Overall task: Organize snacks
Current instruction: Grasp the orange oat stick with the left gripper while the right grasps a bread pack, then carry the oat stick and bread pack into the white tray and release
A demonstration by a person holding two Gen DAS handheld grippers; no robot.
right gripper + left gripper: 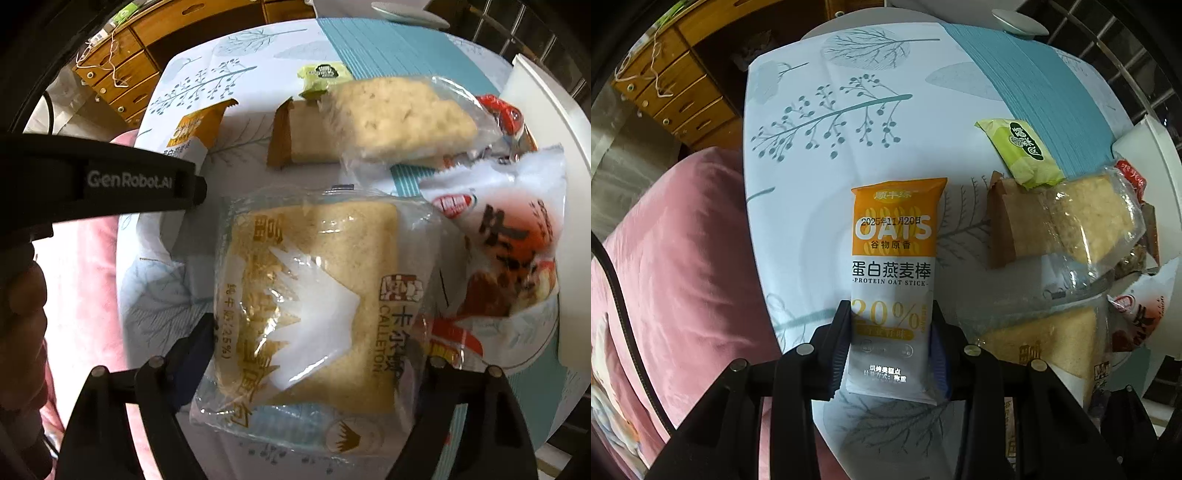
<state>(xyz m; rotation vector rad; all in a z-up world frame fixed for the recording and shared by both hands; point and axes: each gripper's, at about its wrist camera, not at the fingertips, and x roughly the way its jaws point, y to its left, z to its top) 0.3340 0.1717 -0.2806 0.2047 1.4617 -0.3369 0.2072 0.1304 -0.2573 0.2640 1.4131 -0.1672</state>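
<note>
An orange and white oat stick packet (892, 258) lies lengthwise on the leaf-print tablecloth (812, 110). My left gripper (890, 325) points down and is shut on the packet's near end, one pad on each long edge. In the right wrist view the same packet (195, 129) pokes out past the left gripper's black body (129, 181). A clear-wrapped square bread (314, 302) lies between the fingers of my right gripper (310, 347). Its jaws stand wide at the wrapper's edges, and the bread is not squeezed.
To the right lie a green packet (1023, 151), a clear-wrapped cake on brown paper (1071, 218) and a red and white bag (509, 251). A white container (546, 129) stands at the table's right edge. A pink cushion (683, 258) and wooden drawers (676, 85) are on the left.
</note>
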